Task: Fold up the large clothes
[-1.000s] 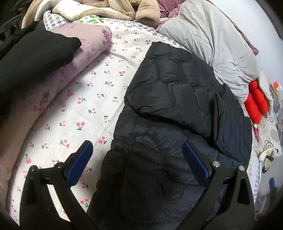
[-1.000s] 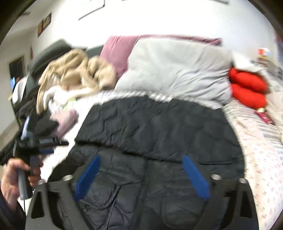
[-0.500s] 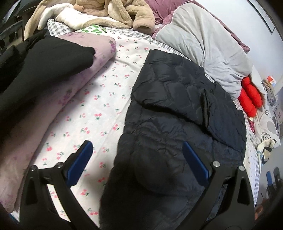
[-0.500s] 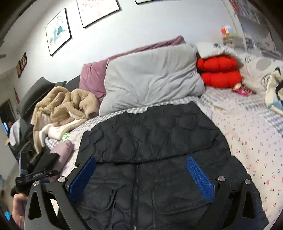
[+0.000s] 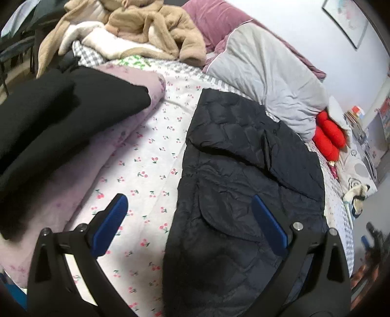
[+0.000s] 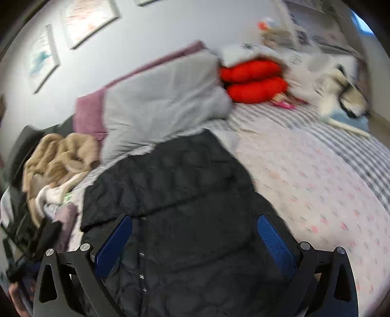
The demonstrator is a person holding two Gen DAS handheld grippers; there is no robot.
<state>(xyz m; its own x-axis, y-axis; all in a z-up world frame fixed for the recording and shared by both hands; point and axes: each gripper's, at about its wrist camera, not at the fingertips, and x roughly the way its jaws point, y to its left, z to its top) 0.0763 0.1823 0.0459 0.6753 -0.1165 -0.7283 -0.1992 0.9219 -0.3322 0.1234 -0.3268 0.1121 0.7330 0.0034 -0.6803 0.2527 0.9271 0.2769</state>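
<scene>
- I count one black quilted jacket [image 5: 246, 185] on the cherry-print bedsheet [image 5: 146, 170], lying flat with its top part folded down over the body; in the right wrist view the same jacket [image 6: 175, 195] runs from between my fingers up to the grey duvet [image 6: 160, 102].
- My left gripper [image 5: 187, 223] has its two blue pads spread wide, holding nothing; one pad hangs over bare sheet, the other over the jacket's near half.
- My right gripper [image 6: 195, 240] is likewise spread wide and empty, both pads over the jacket's lower part, with the row of snaps between them.
- One grey duvet [image 5: 265, 83] touches the jacket's far edge, with one mauve pillow [image 5: 209, 14] behind it.
- Two red cushions [image 6: 253, 80] are stacked just beside the duvet, apart from the jacket.
- One heap of tan fleece clothing [image 5: 146, 29] lies at the far left corner, well apart from the jacket.
- One folded black garment [image 5: 53, 117] rests on a lilac floral blanket [image 5: 80, 175] along the left side.
- The jacket's left edge borders a strip of bare sheet between it and the lilac blanket; on the right, a wide stretch of sheet [image 6: 316, 185] lies open beside its edge.
- The right wrist view is blurred, so fine detail there is unclear.
</scene>
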